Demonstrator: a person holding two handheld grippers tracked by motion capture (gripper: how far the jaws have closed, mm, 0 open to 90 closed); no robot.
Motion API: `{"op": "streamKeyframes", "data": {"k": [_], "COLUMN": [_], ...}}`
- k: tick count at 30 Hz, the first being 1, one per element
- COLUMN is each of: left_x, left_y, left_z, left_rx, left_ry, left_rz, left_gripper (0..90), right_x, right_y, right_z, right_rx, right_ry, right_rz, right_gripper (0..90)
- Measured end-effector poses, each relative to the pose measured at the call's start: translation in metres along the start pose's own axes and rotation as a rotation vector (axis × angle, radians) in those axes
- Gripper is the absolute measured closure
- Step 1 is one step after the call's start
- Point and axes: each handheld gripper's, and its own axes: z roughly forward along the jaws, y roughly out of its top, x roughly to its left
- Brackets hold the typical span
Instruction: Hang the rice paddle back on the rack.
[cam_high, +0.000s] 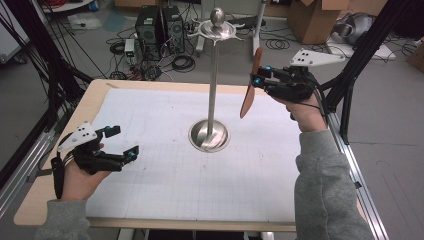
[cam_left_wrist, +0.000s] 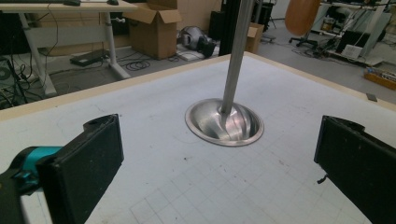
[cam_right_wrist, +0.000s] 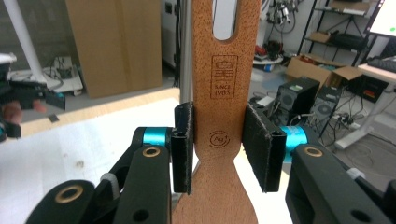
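A wooden spatula (cam_high: 249, 86) hangs upright in the air to the right of the metal stand's pole (cam_high: 214, 85), level with the pole's upper half. My right gripper (cam_high: 256, 78) is shut on it; in the right gripper view the pads clamp the spatula (cam_right_wrist: 219, 93) by its two edges just above its narrow neck, right gripper (cam_right_wrist: 218, 147). A slot is cut near the spatula's upper end. The stand has a round dished base (cam_high: 209, 136) and a ring of hooks (cam_high: 216, 29) at the top. My left gripper (cam_high: 123, 142) rests low at the table's left, open, with nothing between its jaws.
A white gridded mat (cam_high: 165, 190) covers the wooden table. In the left gripper view the stand base (cam_left_wrist: 224, 123) lies ahead between the open jaws of my left gripper (cam_left_wrist: 219, 163), and the spatula's rounded lower end (cam_left_wrist: 301, 14) hangs at top right. Computers, cables and cardboard boxes (cam_high: 312, 20) lie beyond the table.
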Motion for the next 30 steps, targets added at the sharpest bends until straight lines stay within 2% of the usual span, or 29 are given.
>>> {"op": "streamKeyframes", "data": {"k": [6,16,21,28,30], "left_x": [0.001,0.002,0.003,0.002,0.002], "left_y": [0.000,-0.002,-0.002,-0.002,-0.002], "left_z": [-0.003,-0.007,-0.009,-0.011,-0.011], "left_rx": [-0.009,-0.009,-0.008,-0.013,-0.014], "left_ry": [-0.003,0.011,0.013,0.013,0.016], "left_rz": [-0.007,-0.012,-0.012,-0.012,-0.014], "left_gripper": [1.8,1.8,1.8,1.8,1.8], "right_x": [0.002,0.006,0.007,0.003,0.004], "right_y": [0.009,0.019,0.020,0.020,0.020], "right_z": [0.005,0.009,0.012,0.015,0.017], "right_rx": [-0.024,-0.028,-0.034,-0.051,-0.045], "right_ry": [0.002,0.011,0.013,0.025,0.014], "right_rz": [0.001,-0.014,-0.014,0.011,0.004], "right_gripper": [64.7,64.6,64.6,64.6,64.7]}}
